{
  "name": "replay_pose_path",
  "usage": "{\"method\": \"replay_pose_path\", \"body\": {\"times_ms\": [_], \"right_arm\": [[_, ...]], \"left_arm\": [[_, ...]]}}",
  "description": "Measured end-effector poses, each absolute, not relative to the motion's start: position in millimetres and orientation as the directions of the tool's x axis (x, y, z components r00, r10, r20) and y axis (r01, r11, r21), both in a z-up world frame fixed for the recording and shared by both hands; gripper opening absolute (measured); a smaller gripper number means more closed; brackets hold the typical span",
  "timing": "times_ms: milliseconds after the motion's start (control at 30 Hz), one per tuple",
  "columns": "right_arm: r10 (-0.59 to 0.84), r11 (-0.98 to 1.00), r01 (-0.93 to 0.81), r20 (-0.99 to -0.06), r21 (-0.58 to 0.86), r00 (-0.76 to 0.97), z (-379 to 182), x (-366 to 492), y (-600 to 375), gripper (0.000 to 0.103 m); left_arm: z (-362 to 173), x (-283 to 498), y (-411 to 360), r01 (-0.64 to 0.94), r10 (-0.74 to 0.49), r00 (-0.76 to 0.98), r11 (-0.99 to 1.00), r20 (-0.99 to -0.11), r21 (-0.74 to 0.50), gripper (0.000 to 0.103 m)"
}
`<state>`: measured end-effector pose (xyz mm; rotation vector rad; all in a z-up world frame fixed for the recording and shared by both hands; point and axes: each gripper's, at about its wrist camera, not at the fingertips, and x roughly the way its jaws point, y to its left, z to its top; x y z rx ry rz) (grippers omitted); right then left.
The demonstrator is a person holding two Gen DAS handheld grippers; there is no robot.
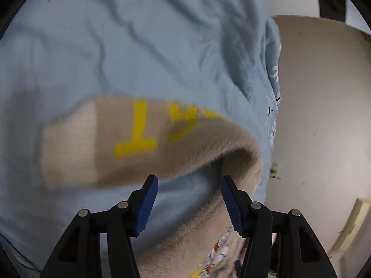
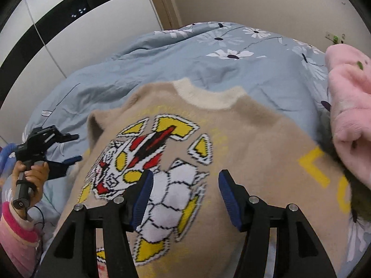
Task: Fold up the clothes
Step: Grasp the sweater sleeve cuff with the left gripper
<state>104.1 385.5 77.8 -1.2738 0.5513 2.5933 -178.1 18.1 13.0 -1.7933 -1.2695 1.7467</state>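
Note:
A beige fuzzy sweater (image 2: 243, 134) with a cream collar and a red, yellow and white robot print lies face up on the blue bedcover (image 2: 185, 55). Its sleeve (image 1: 129, 139), with yellow letters and a cream cuff, lies stretched to the left on the cover in the left wrist view. My left gripper (image 1: 189, 183) is open and empty, just above the sleeve near the shoulder; it also shows in the right wrist view (image 2: 73, 147) at the sweater's left edge. My right gripper (image 2: 184, 178) is open and empty over the robot print.
A pink fleece garment (image 2: 350, 106) lies on the sweater's right sleeve. The flowered blue cover fills the bed. A beige wall (image 1: 320, 97) stands beside the bed, and white and black wardrobe doors (image 2: 69, 18) stand at the back left.

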Motion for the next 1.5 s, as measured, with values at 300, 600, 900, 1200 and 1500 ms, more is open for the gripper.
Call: {"method": "replay_pose_path", "body": {"times_ms": [300, 600, 900, 1200, 1500], "right_arm": [[0.056, -0.931, -0.318, -0.792, 0.178, -0.608, 75.0, 104.5, 371.9, 0.060], [0.054, -0.923, -0.335, -0.801, 0.187, -0.596, 65.9, 104.1, 373.1, 0.060], [0.062, -0.907, -0.371, -0.806, 0.201, -0.589, 64.2, 111.2, 377.8, 0.060], [0.093, -0.897, -0.395, -0.790, 0.197, -0.605, 77.1, 128.2, 386.8, 0.060], [0.147, -0.796, -0.548, -0.795, 0.258, -0.588, 102.9, 207.5, 445.5, 0.060]], "left_arm": [[16.1, -167.0, 2.0, 0.381, 0.490, -0.147, -0.774, -0.860, -0.506, 0.061], [-9.3, -158.6, -15.5, 0.481, 0.498, -0.076, -0.740, -0.864, -0.469, 0.061], [1.7, -163.7, -23.1, 0.486, 0.462, -0.162, -0.732, -0.872, -0.478, 0.022], [84.3, -193.2, -11.4, 0.266, 0.137, -0.418, -0.927, -0.898, -0.265, 0.007], [82.4, -265.4, 6.4, 0.188, -0.205, -0.492, -0.974, -0.846, 0.126, 0.007]]}}
